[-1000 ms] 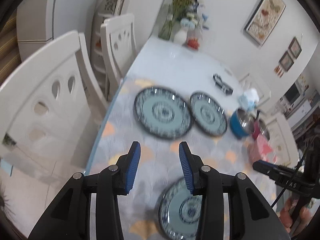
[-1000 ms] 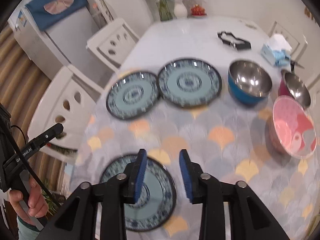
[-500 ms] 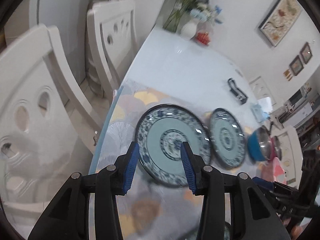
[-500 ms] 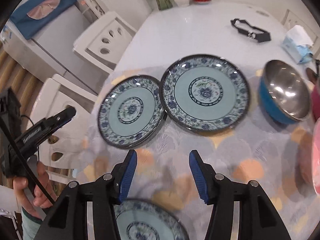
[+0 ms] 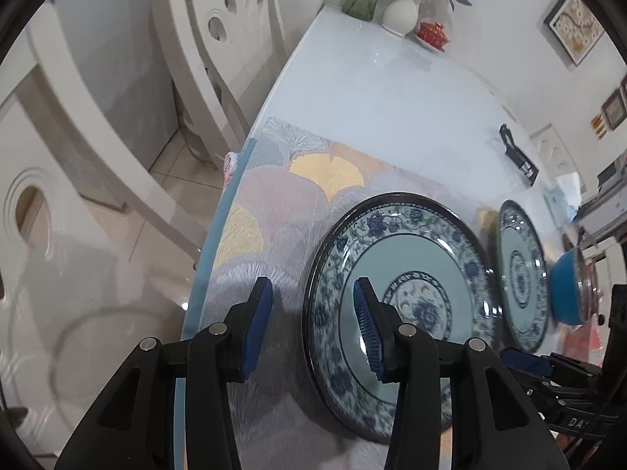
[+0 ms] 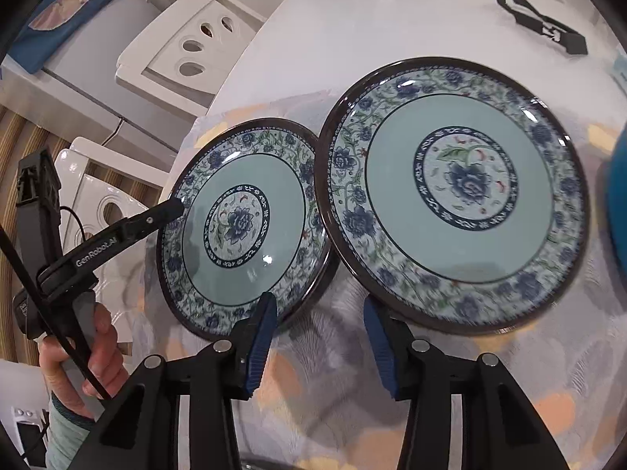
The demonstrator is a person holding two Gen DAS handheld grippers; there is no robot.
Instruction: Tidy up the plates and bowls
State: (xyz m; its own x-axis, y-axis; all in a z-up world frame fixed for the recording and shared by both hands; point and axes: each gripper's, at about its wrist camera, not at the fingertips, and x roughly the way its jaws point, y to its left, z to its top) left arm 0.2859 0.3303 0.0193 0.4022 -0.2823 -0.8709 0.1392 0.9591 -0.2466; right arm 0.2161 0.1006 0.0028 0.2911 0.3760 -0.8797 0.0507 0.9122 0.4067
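Nothing stacked yet: two plates (image 6: 239, 223) (image 6: 458, 192) side by side on counter (image 5: 392, 90), blue bowl (image 5: 564, 293) beyond. Left tongs (image 5: 309, 313) narrowly parted astride the near plate's rim, gripping nothing. Right tongs (image 6: 317, 333) closing, empty, before both plates.

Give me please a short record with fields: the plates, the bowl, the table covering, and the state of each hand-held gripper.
plates: two round blue-and-white floral plates side by side, left plate, right plate
bowl: blue bowl with steel inside, right of the plates
covering: grey cloth with ginkgo-leaf pattern
left hand-held gripper: open, astride left plate's rim
right hand-held gripper: closing, nothing between its jaws
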